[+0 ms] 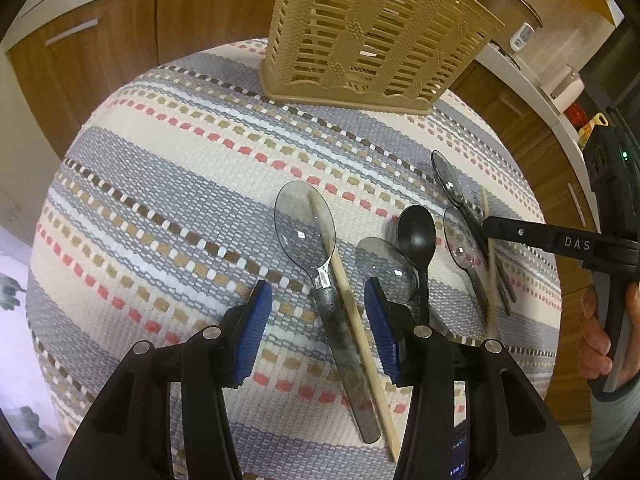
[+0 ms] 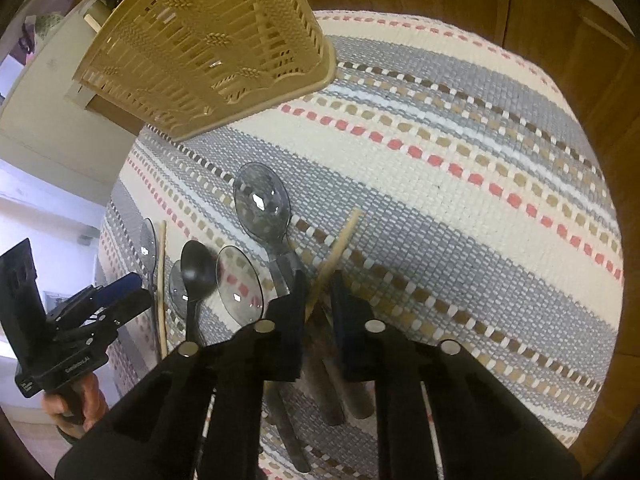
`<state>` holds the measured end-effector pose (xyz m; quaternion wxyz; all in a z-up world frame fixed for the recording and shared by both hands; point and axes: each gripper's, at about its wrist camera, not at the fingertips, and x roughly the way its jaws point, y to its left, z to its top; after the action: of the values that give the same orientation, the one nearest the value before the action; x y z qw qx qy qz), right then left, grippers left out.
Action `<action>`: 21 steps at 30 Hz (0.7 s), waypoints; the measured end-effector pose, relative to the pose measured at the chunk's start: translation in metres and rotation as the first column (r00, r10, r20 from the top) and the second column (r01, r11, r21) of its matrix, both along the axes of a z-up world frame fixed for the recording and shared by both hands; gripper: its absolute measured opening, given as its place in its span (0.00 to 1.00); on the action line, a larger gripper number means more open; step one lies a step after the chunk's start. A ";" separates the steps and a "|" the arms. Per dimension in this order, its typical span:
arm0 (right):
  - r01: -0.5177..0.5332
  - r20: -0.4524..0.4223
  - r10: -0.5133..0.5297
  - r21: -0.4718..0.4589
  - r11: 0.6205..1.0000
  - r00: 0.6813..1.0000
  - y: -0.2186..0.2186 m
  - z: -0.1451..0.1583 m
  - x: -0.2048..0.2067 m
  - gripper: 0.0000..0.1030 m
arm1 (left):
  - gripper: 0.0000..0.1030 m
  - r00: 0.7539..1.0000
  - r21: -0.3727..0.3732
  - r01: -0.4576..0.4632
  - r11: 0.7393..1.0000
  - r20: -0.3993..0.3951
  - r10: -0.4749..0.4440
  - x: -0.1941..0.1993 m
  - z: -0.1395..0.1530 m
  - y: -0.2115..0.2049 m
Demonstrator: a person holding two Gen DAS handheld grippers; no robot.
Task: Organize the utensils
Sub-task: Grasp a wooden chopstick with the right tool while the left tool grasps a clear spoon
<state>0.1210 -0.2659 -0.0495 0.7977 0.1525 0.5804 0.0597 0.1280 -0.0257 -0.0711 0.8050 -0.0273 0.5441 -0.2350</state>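
Utensils (image 1: 320, 256) beside beige basket (image 1: 372, 32), left fingers (image 1: 256, 332) apart, right fingers (image 2: 290, 320) clamped on chopstick (image 2: 338, 254).

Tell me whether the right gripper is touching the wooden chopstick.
Touching. The right wrist view shows the right gripper with its jaws closed on the wooden chopstick, which runs up out of the narrow slot between the fingers with no gap visible.
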 end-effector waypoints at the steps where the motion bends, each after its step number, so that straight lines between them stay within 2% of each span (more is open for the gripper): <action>1: -0.005 0.001 0.005 -0.010 1.000 1.000 0.001 0.001 0.000 0.03 | 0.41 1.000 0.007 0.000 1.000 0.002 0.000 0.001 0.000 0.000; 3: -0.012 0.003 0.012 -0.013 1.000 1.000 0.000 0.001 0.002 0.03 | 0.34 1.000 0.013 -0.001 1.000 0.000 0.001 0.001 0.000 0.002; 7: -0.007 0.015 0.008 -0.049 0.999 1.000 -0.009 0.005 0.002 0.03 | 0.33 1.000 -0.023 -0.009 1.000 -0.026 0.008 0.005 -0.001 0.009; 9: -0.007 0.015 0.008 -0.067 0.998 1.000 -0.014 0.006 0.002 0.03 | 0.33 1.000 -0.017 -0.008 1.000 -0.027 0.007 0.006 -0.001 0.011; 13: -0.014 0.012 0.015 -0.131 0.991 1.000 -0.025 0.006 0.004 0.03 | 0.35 1.000 0.016 -0.016 1.000 -0.017 0.016 0.006 0.000 0.004; 16: -0.014 0.001 0.014 -0.127 0.992 1.000 -0.033 0.002 0.005 0.03 | 0.35 1.000 0.053 -0.028 0.998 0.008 0.028 0.004 0.000 -0.006; 21: -0.032 0.011 0.035 -0.164 0.986 0.999 -0.035 0.003 0.003 0.03 | 0.33 0.996 0.166 -0.049 0.985 0.079 0.036 -0.002 0.000 -0.027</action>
<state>0.1243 -0.3012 -0.0465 0.8105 0.0762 0.5802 0.0262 0.1255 -0.0531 -0.0712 0.8292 0.0381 0.5304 -0.1719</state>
